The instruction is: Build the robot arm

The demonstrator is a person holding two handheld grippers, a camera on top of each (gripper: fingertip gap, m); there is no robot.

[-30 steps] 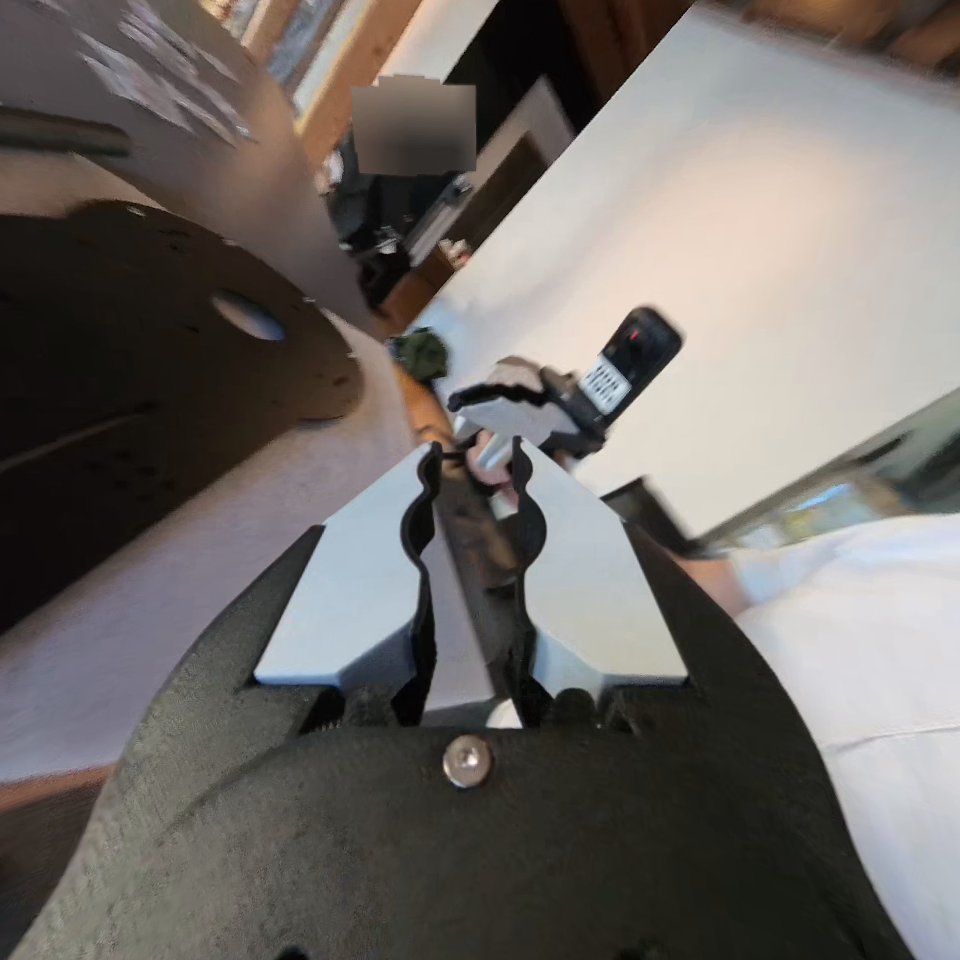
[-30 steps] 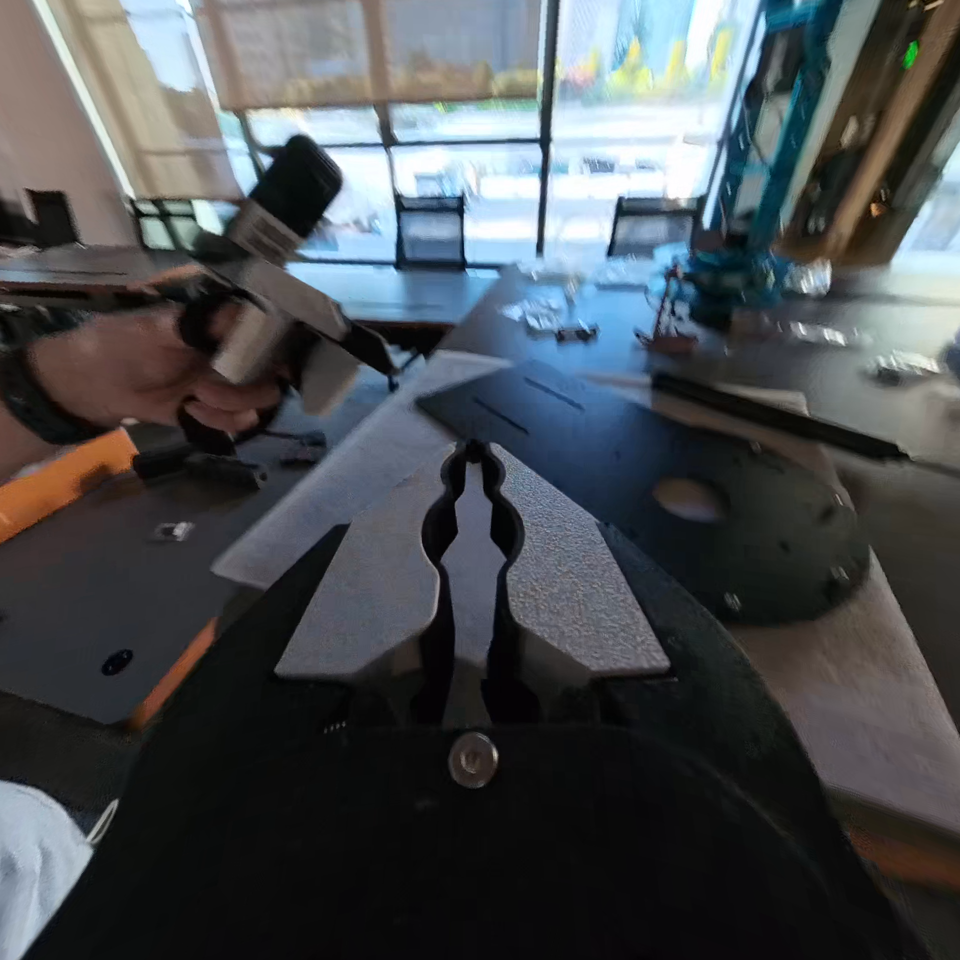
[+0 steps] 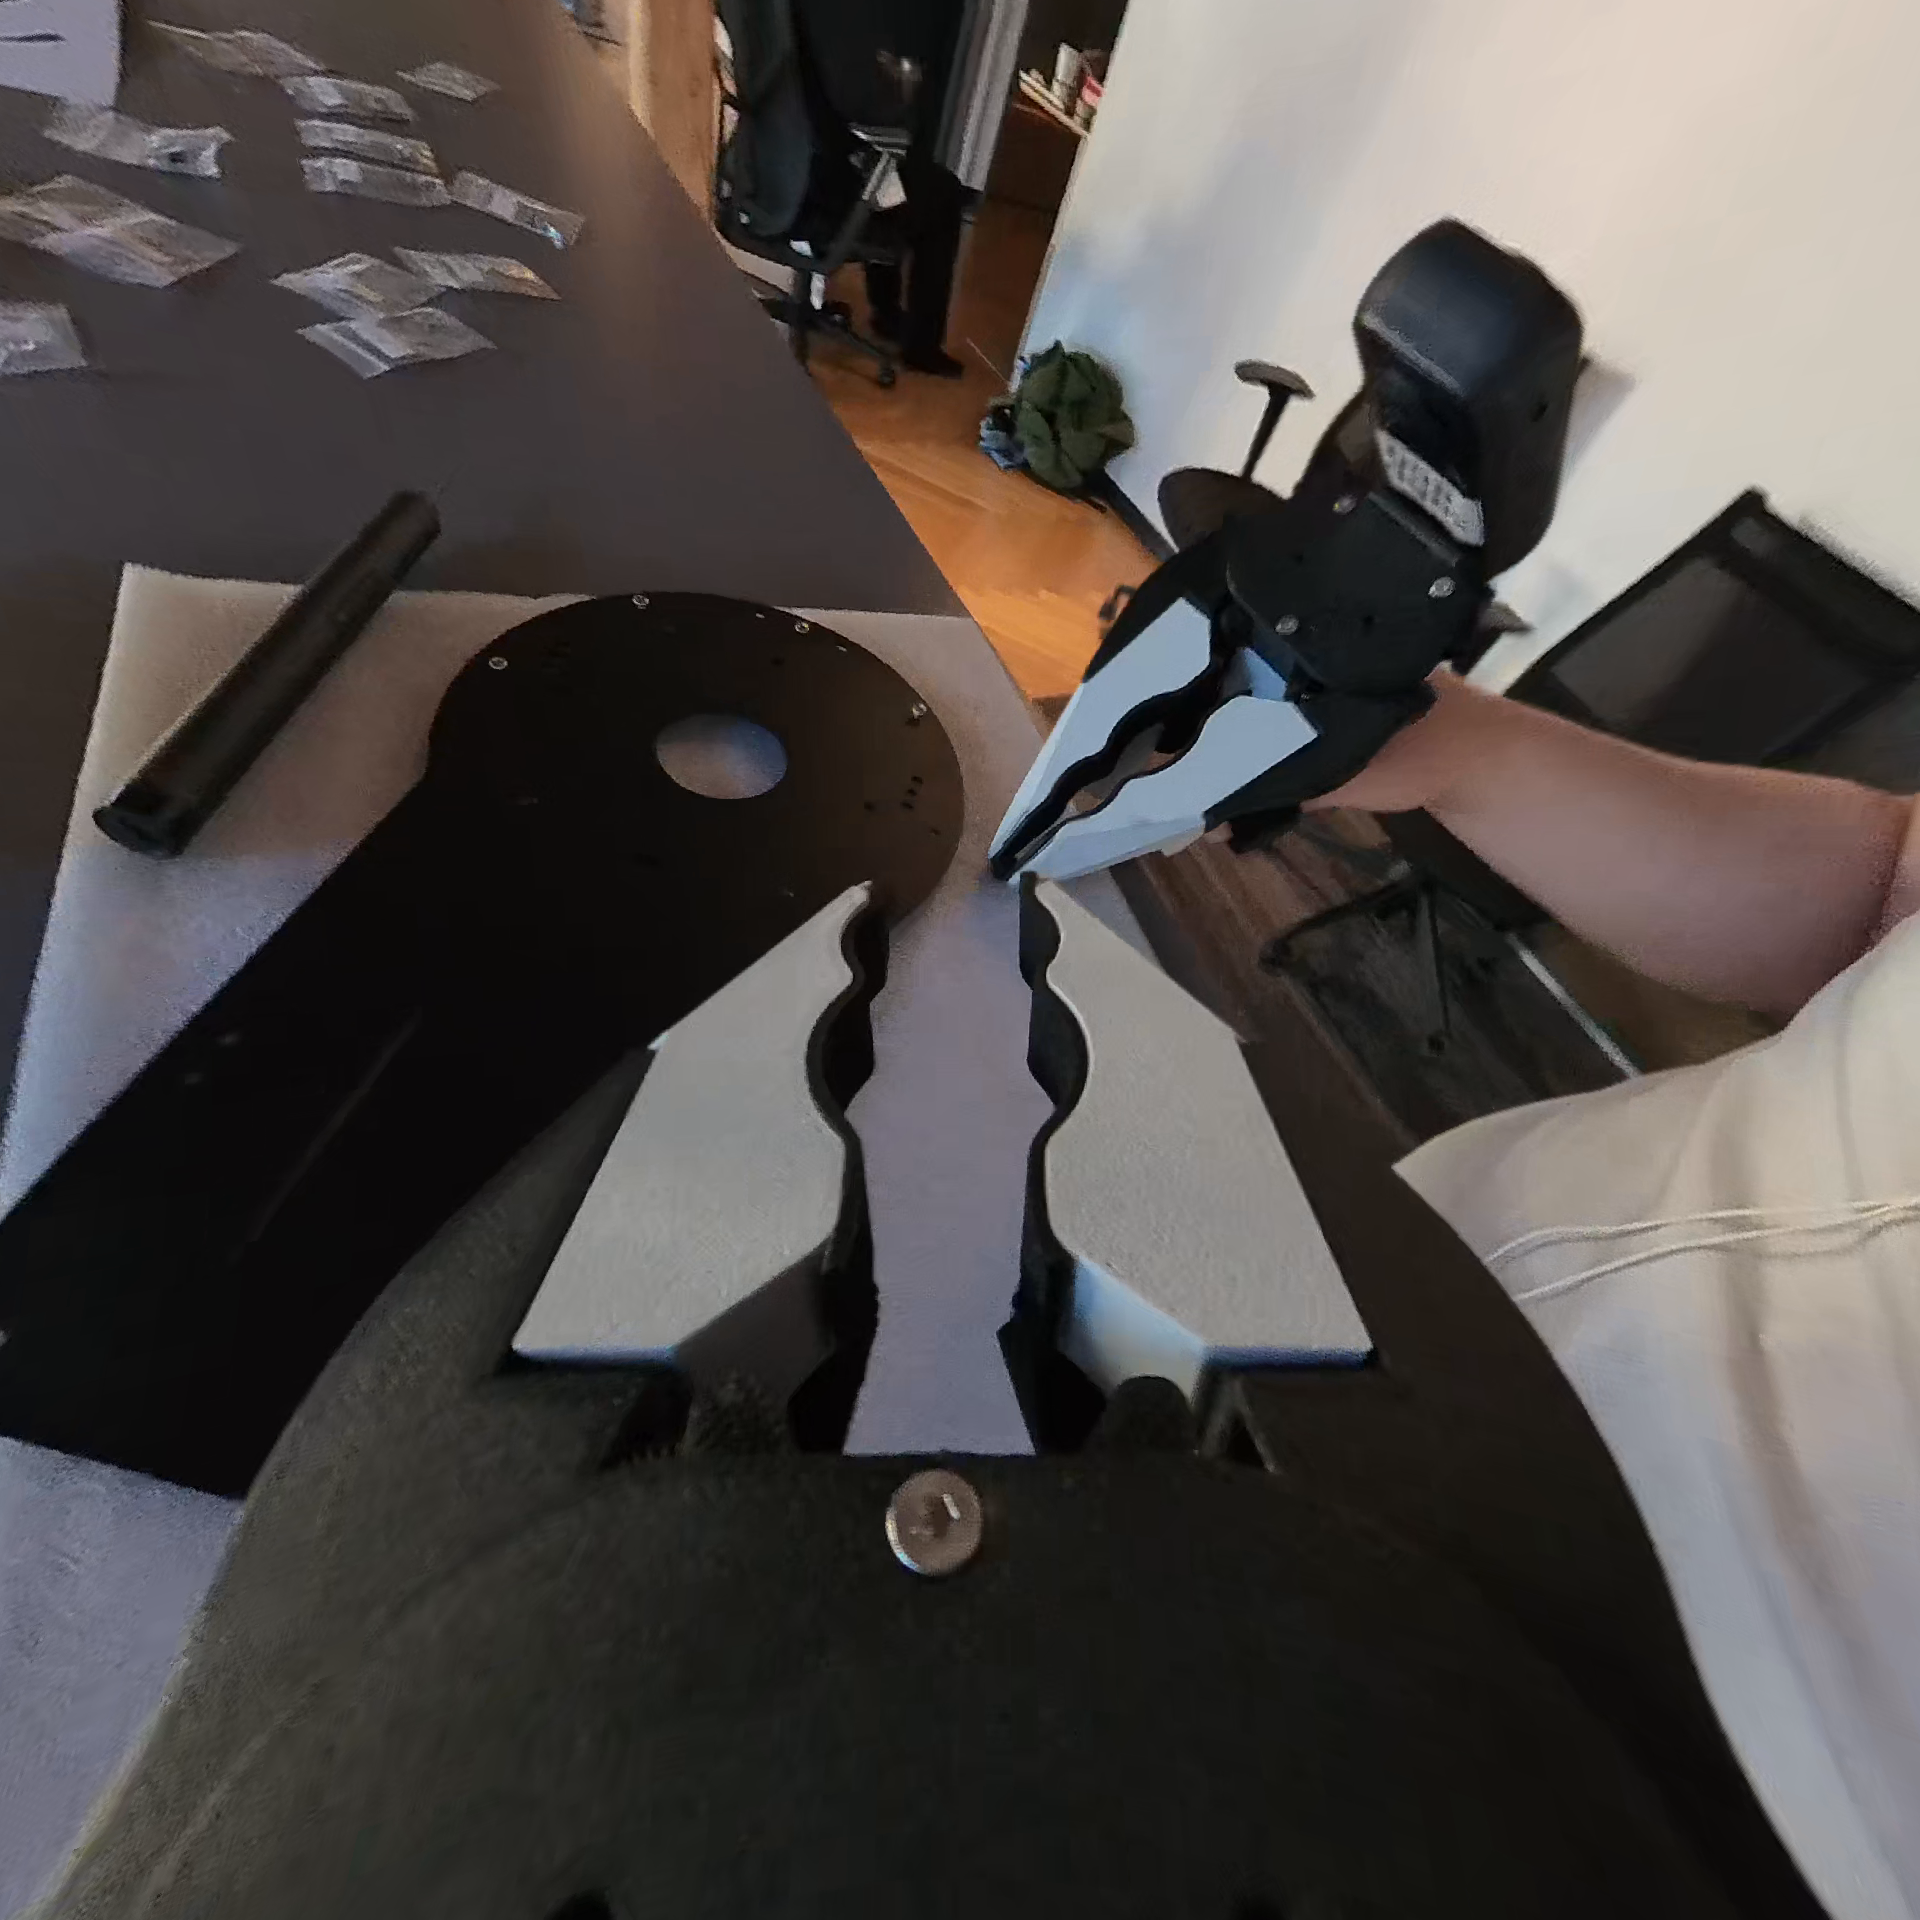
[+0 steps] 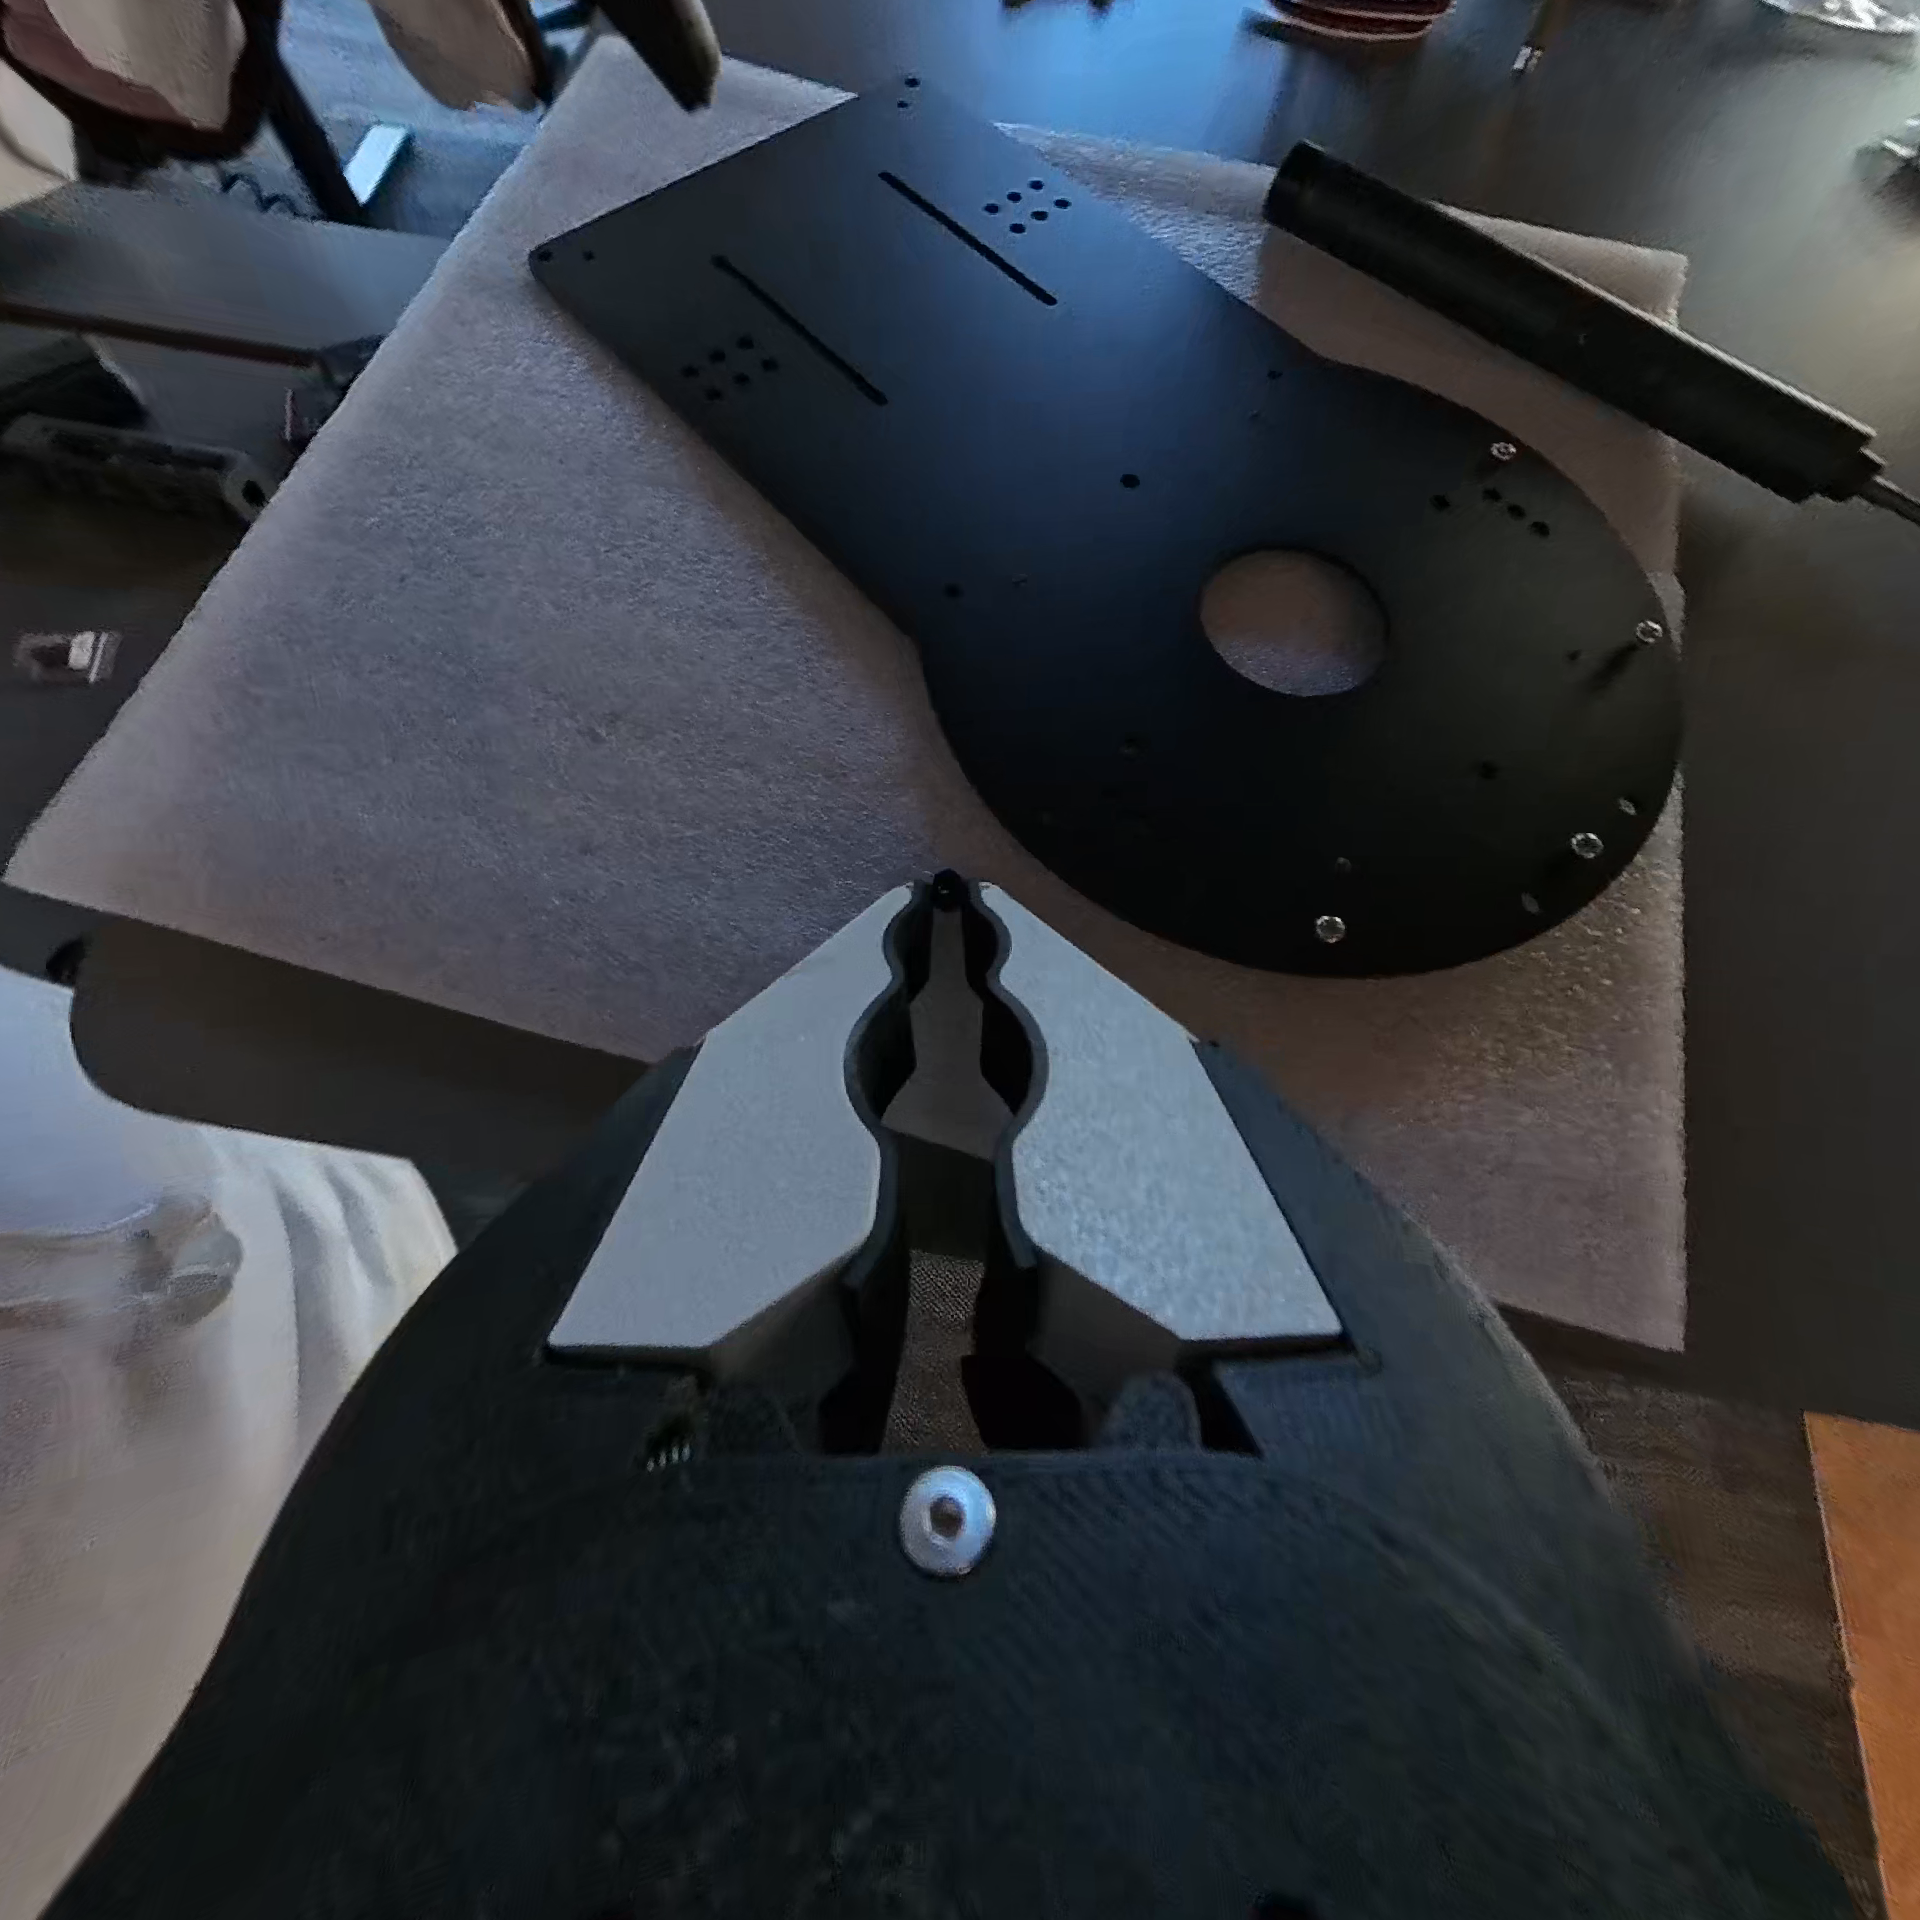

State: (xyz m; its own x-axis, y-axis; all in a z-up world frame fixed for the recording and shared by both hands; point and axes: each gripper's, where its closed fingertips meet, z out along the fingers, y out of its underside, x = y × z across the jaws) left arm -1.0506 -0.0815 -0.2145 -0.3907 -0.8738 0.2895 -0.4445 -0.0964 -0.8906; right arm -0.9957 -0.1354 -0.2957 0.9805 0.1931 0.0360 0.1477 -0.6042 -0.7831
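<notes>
Clear plastic bags [image 3: 384, 281] of small parts were spread flat on the dark tabletop [image 3: 582, 416] at 10–11 o'clock in the left wrist view, prob. so each could be seen. A black cylinder [image 3: 270, 665] was laid half on the pale foam sheet [image 3: 156, 935] at 10 o'clock. A flat black plate [image 3: 623, 831] w/ a round hole was laid on the foam at 11–12 o'clock, presumably to spare its finish. The left tongs [image 3: 945, 894] were held open & empty just above the foam, beside the plate's rounded end. The right tongs [image 3: 1003, 862] were brought in from 2 o'clock, tips nearly touching the left pair's. They were closed, apparently on a small dark piece [image 4: 940, 888]; what kind could not be told. A label was seen on the right unit's rear, too blurred to be read; no brand was made out.
</notes>
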